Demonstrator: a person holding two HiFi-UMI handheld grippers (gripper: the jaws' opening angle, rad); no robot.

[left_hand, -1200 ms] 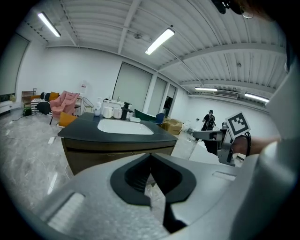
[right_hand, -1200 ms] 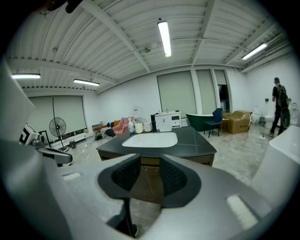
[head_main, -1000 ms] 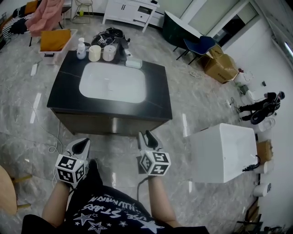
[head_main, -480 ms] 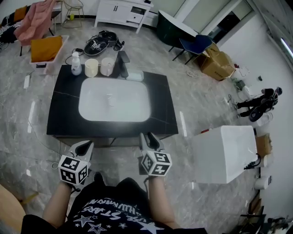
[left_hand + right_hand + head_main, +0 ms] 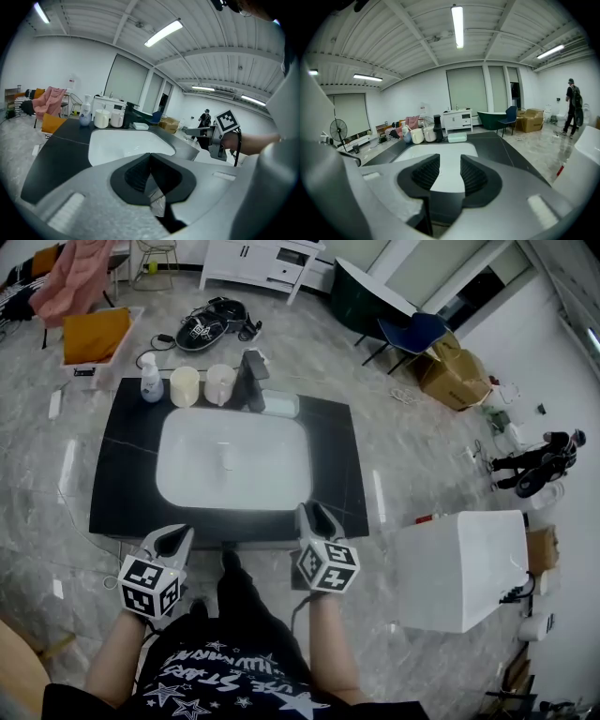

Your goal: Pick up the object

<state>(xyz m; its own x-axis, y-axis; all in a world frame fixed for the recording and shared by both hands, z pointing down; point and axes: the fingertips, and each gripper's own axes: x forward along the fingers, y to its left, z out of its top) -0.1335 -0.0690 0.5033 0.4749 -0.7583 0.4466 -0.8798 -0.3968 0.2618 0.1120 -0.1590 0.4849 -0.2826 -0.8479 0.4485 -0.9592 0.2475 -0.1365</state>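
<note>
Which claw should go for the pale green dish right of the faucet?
Probably the right. The right claw has its jaws apart and stands on the same side of the sink as the dish. The left claw is shut and stands farther across.

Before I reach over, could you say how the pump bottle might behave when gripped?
The pump bottle is tall and narrow, so it may tip if nudged. It looks like smooth plastic, so it is probably light and somewhat slippery in a grip.
</note>
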